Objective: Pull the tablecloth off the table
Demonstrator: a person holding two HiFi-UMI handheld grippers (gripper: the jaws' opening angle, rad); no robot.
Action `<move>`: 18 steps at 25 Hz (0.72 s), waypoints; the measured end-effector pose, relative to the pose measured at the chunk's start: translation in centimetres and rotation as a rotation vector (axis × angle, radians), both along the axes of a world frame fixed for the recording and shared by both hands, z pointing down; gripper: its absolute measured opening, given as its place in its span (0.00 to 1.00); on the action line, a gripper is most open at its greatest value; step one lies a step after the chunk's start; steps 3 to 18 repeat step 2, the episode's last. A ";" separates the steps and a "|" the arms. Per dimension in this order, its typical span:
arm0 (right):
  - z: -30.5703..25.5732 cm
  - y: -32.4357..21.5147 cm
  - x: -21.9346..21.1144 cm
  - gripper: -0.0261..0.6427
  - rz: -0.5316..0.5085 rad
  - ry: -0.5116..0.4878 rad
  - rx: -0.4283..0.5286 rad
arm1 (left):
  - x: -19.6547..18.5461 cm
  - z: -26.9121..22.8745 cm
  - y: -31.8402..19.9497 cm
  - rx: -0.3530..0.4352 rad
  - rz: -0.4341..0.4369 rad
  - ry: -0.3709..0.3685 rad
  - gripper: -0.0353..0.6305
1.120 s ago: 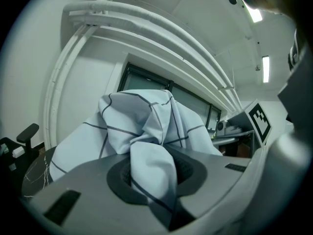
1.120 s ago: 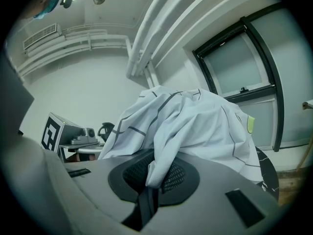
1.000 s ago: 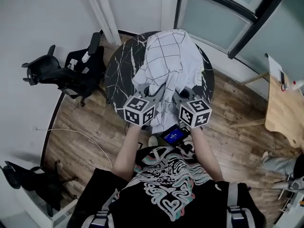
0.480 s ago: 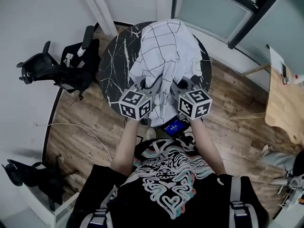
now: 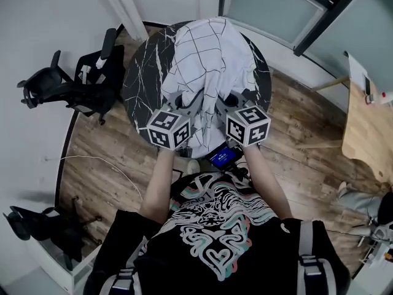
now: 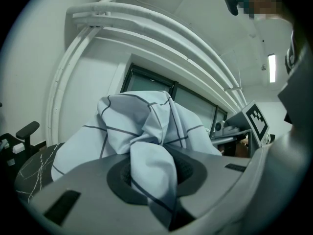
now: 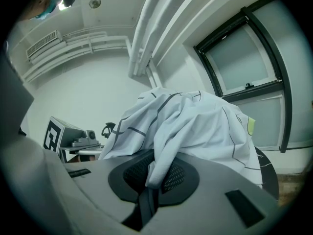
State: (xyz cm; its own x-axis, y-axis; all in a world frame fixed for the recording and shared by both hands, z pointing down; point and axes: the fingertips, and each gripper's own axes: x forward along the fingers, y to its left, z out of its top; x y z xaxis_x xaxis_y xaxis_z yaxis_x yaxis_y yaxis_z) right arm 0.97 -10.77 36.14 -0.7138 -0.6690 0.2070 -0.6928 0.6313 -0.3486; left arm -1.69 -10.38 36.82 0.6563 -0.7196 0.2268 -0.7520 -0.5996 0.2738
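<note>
A white tablecloth (image 5: 209, 60) with a thin dark grid lies bunched over the round black marble table (image 5: 144, 72). Its near edge hangs between my two grippers. My left gripper (image 5: 186, 103) is shut on a fold of the cloth (image 6: 151, 175), which is pinched between the jaw pads. Close beside it my right gripper (image 5: 232, 100) is shut on another fold of the same cloth (image 7: 159, 168). Most of the table's left half is bare. The cloth rises in a heap in front of both grippers (image 6: 146, 126) (image 7: 195, 126).
A black office chair (image 5: 73, 82) stands left of the table. A window wall (image 5: 295, 17) runs behind it. A wooden desk (image 5: 368, 128) is at the right. A phone with a lit screen (image 5: 223, 157) lies on the wooden floor near my feet. A white cable (image 5: 104, 171) crosses the floor at the left.
Both grippers have stayed together, holding the cloth. The view has shifted slightly, with the table and cloth a little further up the picture. The cloth looks a bit more gathered toward me.
</note>
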 end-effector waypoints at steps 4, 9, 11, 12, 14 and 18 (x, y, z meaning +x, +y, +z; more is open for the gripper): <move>0.0 -0.3 -0.3 0.08 -0.001 0.000 0.003 | -0.3 0.0 -0.3 0.002 -0.001 -0.001 0.16; 0.0 -0.3 -0.3 0.08 -0.001 0.000 0.003 | -0.3 0.0 -0.3 0.002 -0.001 -0.001 0.16; 0.0 -0.3 -0.3 0.08 -0.001 0.000 0.003 | -0.3 0.0 -0.3 0.002 -0.001 -0.001 0.16; 0.0 -0.3 -0.3 0.08 -0.001 0.000 0.003 | -0.3 0.0 -0.3 0.002 -0.001 -0.001 0.16; 0.0 -0.3 -0.3 0.08 -0.001 0.000 0.003 | -0.3 0.0 -0.3 0.002 -0.001 -0.001 0.16; 0.0 -0.3 -0.3 0.08 -0.001 0.000 0.003 | -0.3 0.0 -0.3 0.002 -0.001 -0.001 0.16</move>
